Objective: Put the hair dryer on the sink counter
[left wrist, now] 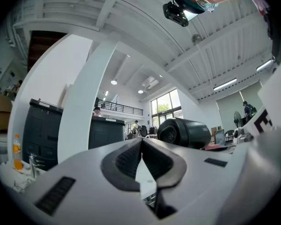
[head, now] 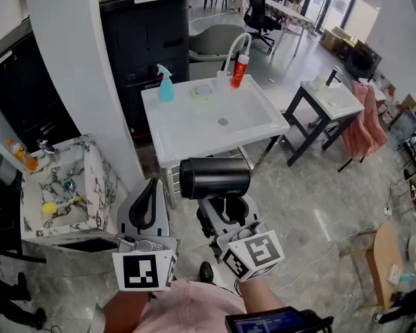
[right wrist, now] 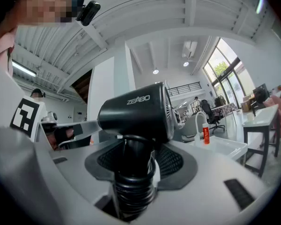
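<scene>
The black hair dryer point(head: 215, 177) hangs in the air just in front of the white sink counter point(head: 187, 130), barrel sideways and handle pointing down. My right gripper point(head: 227, 214) is shut on its handle; in the right gripper view the ribbed handle of the hair dryer point(right wrist: 136, 111) stands between the dark pads of my right gripper point(right wrist: 133, 159). My left gripper point(head: 147, 203) is held beside it to the left, shut, with nothing between its fingers. In the left gripper view the tips of my left gripper point(left wrist: 142, 142) meet, and the hair dryer point(left wrist: 187, 132) shows to their right.
A blue spray bottle point(head: 166, 84), a red tube point(head: 240, 70) and a curved faucet point(head: 236, 47) stand along the counter's far edge. A marble basin point(head: 62, 186) is at the left, a white column point(head: 76, 68) and black cabinet point(head: 145, 26) behind, a small table point(head: 333, 99) at the right.
</scene>
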Action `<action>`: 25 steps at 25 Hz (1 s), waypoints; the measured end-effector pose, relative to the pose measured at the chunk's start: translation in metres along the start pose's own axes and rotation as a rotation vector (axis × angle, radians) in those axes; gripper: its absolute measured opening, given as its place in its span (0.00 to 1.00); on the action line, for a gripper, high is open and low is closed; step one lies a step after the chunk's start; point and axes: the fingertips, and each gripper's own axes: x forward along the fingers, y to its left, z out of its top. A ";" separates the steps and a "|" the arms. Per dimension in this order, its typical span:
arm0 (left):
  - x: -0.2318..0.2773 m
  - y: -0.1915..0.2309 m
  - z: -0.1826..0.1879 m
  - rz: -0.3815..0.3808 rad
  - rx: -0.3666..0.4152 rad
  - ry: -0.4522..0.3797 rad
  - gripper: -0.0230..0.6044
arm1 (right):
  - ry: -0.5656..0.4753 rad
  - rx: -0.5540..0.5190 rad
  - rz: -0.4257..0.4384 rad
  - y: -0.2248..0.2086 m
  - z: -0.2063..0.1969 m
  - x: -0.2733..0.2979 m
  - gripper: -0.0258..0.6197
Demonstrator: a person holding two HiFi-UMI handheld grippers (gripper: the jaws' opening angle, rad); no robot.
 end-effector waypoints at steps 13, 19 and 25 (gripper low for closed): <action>0.020 -0.029 -0.009 0.028 0.026 0.029 0.05 | 0.002 0.003 0.030 -0.034 0.000 -0.004 0.36; 0.034 -0.046 -0.016 0.098 0.039 0.040 0.05 | 0.017 -0.013 0.055 -0.073 0.002 -0.004 0.36; 0.045 -0.049 -0.027 0.157 0.055 0.069 0.05 | 0.027 0.009 0.075 -0.103 0.003 0.008 0.36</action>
